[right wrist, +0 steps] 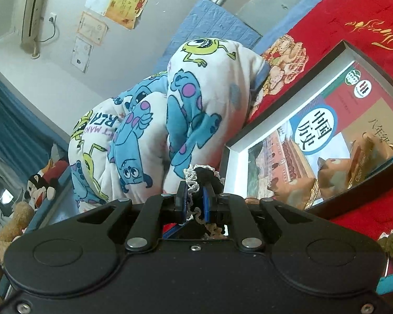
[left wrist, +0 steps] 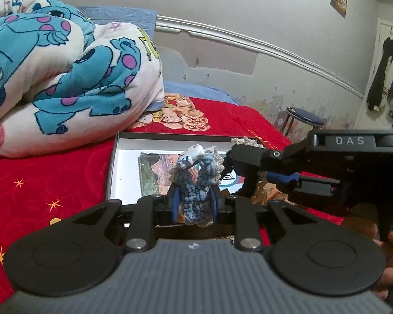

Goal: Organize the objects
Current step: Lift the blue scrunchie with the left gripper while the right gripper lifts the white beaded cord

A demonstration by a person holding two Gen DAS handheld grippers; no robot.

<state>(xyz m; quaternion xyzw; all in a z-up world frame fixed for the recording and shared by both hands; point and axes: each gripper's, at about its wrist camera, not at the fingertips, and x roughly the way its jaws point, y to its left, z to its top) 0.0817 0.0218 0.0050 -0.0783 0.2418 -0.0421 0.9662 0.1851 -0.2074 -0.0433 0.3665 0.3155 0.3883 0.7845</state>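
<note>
My left gripper is shut on a blue crocheted piece with cream lace edging and a small white bead charm on top. It is held above a shallow black-rimmed box that holds a book. My right gripper comes in from the right in the left wrist view and grips the cream lace side of the same crochet. In the right wrist view the right gripper is shut on black and cream crochet. The box and its book lie at the right.
A red bedspread covers the bed. A folded cartoon-monster quilt lies at the back left, close to the box. Brown snack packets sit in the box. A stool stands by the wall. Plush toys sit at the far left.
</note>
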